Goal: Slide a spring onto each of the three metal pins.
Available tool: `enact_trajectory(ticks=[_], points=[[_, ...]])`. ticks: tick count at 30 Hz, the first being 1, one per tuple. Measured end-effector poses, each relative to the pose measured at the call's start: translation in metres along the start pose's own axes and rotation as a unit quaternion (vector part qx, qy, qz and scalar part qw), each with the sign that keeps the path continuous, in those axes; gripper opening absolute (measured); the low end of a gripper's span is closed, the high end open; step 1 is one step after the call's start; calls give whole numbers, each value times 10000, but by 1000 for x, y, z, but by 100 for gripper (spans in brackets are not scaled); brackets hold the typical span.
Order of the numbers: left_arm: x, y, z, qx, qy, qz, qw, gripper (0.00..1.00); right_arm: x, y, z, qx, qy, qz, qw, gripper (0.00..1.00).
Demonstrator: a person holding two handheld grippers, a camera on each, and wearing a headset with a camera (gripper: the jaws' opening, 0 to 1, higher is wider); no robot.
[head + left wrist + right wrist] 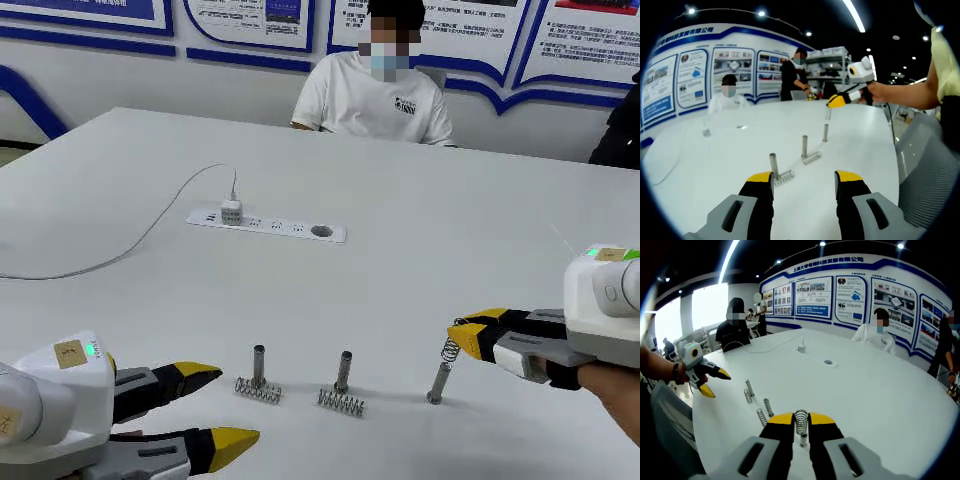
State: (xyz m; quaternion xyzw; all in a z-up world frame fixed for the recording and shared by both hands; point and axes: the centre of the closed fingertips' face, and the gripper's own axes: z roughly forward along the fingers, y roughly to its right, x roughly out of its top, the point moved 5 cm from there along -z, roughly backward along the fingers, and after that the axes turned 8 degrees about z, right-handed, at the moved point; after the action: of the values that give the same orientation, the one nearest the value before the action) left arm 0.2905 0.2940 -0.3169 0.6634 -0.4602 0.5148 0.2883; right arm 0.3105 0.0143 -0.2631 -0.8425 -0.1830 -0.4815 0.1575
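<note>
Nothing seated yet. Right hand-held gripper [462, 335] pinches first spring [451, 349] just above end pin [438, 382], right of middle pin [344, 370]. Second spring [341, 403] at middle pin's foot, third spring [258, 390] further left. Left hand-held gripper [235, 405] spread.

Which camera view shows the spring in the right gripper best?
The right gripper view: the spring sits dead centre, clamped between the jaws, coils distinct, above a pin. The head view shows it small, at the tip of the right gripper. The left gripper view shows it tiny and far off.
</note>
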Motion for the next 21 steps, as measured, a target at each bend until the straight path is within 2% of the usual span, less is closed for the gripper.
enact_trajectory(ticks=[14,21], points=[[-2,-1,-3,72,-62,-41,9999,50,-14,8,8,-51,-149,98,9998,12],[-2,-2,-3,74,-92,-40,9999,49,-21,7,15,-29,-221,105,9997,12]])
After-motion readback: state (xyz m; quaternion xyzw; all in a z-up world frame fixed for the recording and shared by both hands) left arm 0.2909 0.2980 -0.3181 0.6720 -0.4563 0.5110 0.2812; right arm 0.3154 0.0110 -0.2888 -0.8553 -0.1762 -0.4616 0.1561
